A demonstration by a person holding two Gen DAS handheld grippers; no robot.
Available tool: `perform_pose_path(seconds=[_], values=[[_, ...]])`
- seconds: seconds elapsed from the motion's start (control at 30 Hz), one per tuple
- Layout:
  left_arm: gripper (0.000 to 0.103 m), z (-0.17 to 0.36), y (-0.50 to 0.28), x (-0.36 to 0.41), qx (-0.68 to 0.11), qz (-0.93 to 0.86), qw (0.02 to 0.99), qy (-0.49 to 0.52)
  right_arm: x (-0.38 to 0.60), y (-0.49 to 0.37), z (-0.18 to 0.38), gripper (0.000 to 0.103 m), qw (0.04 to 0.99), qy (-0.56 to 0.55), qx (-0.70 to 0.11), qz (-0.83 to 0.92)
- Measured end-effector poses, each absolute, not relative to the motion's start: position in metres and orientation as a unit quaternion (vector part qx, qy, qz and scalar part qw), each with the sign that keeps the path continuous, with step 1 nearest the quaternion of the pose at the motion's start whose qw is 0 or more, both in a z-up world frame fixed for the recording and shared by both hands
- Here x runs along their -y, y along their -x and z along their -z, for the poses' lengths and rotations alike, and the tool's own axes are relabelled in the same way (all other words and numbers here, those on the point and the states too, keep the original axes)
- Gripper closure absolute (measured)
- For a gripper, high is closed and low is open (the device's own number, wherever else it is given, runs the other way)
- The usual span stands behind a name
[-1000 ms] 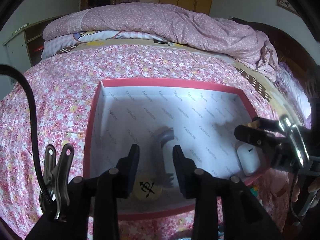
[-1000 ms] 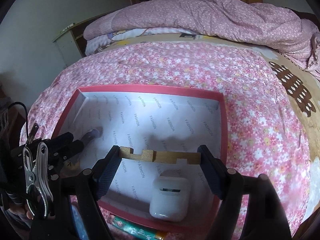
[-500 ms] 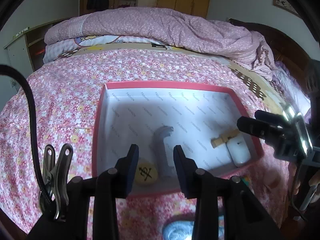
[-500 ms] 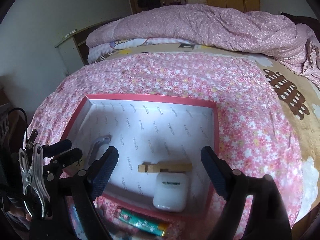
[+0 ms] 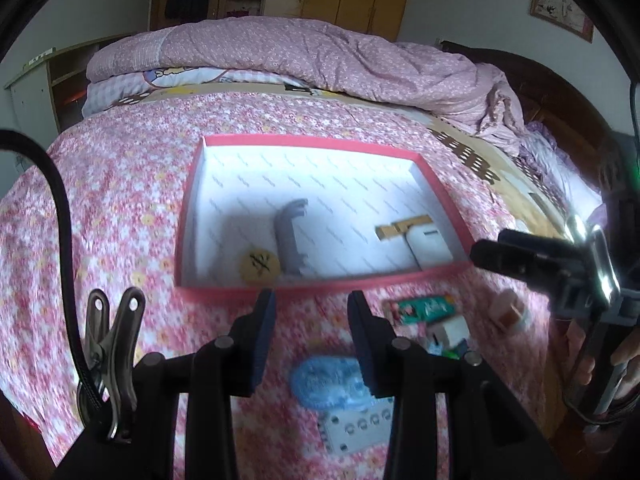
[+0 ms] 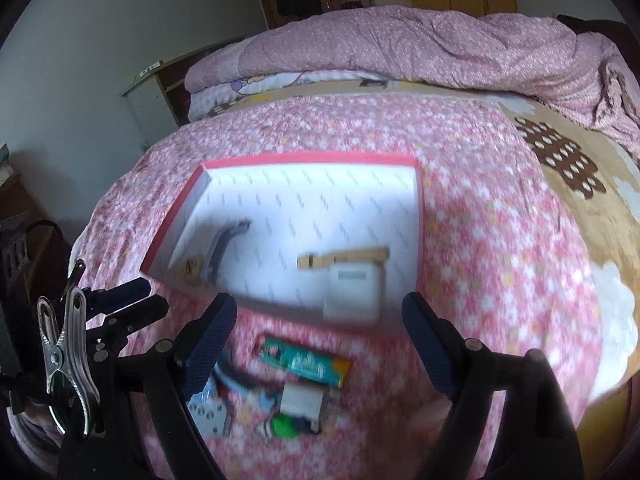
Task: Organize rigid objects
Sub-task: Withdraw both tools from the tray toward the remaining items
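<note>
A red-rimmed box (image 5: 312, 142) with a white inside lies on the bed. In it are a round wooden disc (image 5: 262, 266), a grey curved piece (image 5: 290, 240), a wooden block (image 5: 404, 226) and a white earbud case (image 5: 430, 246). My left gripper (image 5: 312, 320) hovers just in front of the box's near rim, open and empty. My right gripper (image 6: 318, 312) is open wide and empty, also just short of the box (image 6: 312, 158), with the white case (image 6: 352, 290) and wooden block (image 6: 344, 258) beyond it. Loose on the bedspread lie a green packet (image 6: 304, 360) and a blue piece (image 5: 328, 380).
Near the packet are a small white cube (image 6: 300, 398), a grey plate with holes (image 5: 356, 432) and a pinkish object (image 5: 510, 312). A rumpled pink quilt (image 5: 320, 52) is heaped at the far end. The right gripper (image 5: 500, 256) shows at the left view's right edge.
Both grippers drew back from over the box to its near side. The right gripper let go of the wooden block, which now lies by the white case. Loose items in front came into view.
</note>
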State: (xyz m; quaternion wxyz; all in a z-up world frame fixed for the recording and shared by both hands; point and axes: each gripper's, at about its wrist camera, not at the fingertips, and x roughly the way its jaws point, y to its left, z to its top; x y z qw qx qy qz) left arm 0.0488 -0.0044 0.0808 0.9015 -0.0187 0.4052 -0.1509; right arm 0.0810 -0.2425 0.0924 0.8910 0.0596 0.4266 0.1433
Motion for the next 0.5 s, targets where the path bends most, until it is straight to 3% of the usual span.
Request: perform_pose_path(seconds=[0.5], values=[[0.060,-0.052,0.010,0.018,-0.433,0.185,0.882,0.002,0.242,-0.004,-0.051,0.016,0.876,-0.054,-0.454,-0.151]])
